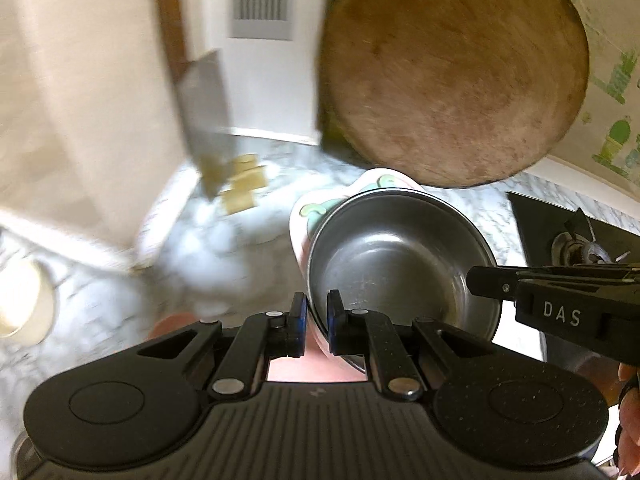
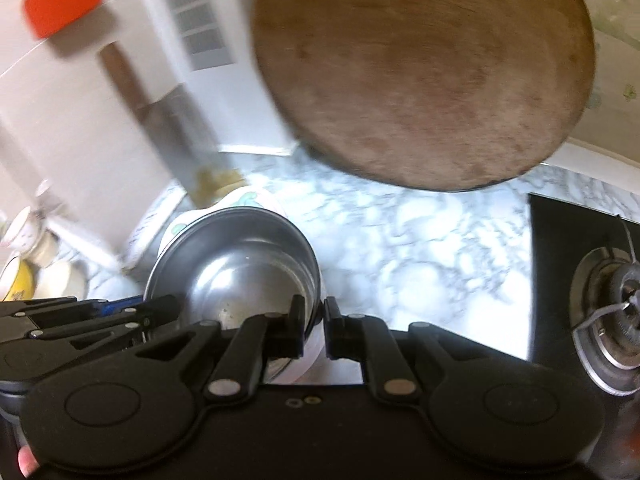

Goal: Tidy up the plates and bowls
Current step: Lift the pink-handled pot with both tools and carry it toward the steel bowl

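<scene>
**Two grippers clamping a stack of bowls above the marble counter**

The left gripper is pinching the near left rim of a steel bowl, its jaws drawn nearly together with the rim wedged between the pads. The right gripper is gripping the opposite side of the same bowl, its jaws likewise almost closed on the rim. In the left wrist view the right gripper is reaching in from the right edge and meeting the bowl's far side.

The steel bowl is sitting nested inside a white patterned bowl, whose pale rim with green and pink markings is showing behind and beneath the metal one. Both grippers' pads appear to be taking in the two rims together, though blur is making that hard to confirm. The stack is hanging over the marble counter, tilted slightly toward the cameras.

A round wooden board is leaning against the wall behind the bowls. A cleaver with a wooden handle is hanging to the left, blurred. A gas burner is sitting at the right on a black hob. More cups and bowls are crowding the far left of the counter, and a red scoop is hanging high on the wall.
</scene>
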Demonstrator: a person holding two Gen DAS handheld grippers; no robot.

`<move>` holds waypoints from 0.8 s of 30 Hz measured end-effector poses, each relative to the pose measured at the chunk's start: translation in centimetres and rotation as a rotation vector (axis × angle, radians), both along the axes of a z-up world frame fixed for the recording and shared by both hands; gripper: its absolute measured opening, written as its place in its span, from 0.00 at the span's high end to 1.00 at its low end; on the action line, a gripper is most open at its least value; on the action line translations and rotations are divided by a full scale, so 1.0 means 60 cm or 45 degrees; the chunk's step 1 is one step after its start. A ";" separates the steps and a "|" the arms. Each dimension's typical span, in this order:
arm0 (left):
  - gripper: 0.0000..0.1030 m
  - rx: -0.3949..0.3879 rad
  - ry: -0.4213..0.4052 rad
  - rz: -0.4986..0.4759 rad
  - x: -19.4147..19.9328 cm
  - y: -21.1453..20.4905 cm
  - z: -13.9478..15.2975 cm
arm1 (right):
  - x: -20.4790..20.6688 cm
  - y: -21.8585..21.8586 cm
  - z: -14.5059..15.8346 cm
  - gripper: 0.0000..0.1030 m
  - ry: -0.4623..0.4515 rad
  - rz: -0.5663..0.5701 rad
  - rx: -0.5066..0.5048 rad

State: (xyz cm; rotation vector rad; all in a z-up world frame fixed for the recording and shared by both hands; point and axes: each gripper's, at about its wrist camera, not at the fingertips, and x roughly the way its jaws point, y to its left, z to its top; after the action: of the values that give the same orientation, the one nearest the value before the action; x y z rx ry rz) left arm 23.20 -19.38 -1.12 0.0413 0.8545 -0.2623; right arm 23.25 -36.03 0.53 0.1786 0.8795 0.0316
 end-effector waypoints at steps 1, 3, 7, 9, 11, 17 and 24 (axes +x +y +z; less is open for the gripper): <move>0.92 0.006 -0.006 0.013 -0.010 0.015 0.003 | -0.005 0.015 0.002 0.91 -0.001 0.013 0.004; 0.92 0.009 -0.011 0.043 -0.030 0.048 0.009 | -0.015 0.046 0.006 0.91 -0.001 0.039 0.004; 0.91 0.011 -0.013 0.100 -0.068 0.112 0.015 | -0.037 0.107 0.015 0.91 -0.011 0.099 -0.001; 0.92 0.005 -0.018 0.134 -0.087 0.145 0.017 | -0.047 0.140 0.019 0.91 -0.012 0.133 -0.006; 0.92 0.008 -0.023 0.170 -0.106 0.178 0.017 | -0.055 0.174 0.022 0.91 -0.009 0.172 -0.012; 0.92 -0.006 -0.002 0.297 -0.162 0.283 0.012 | -0.081 0.279 0.024 0.91 0.001 0.295 -0.027; 0.92 -0.011 0.028 0.421 -0.212 0.382 -0.001 | -0.108 0.391 0.015 0.91 0.030 0.429 -0.029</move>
State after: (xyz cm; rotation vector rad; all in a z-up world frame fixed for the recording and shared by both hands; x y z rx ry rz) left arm 10.47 3.54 -1.15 -0.1107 0.8678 0.0442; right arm 16.78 -12.54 1.43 0.0077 0.9251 0.3339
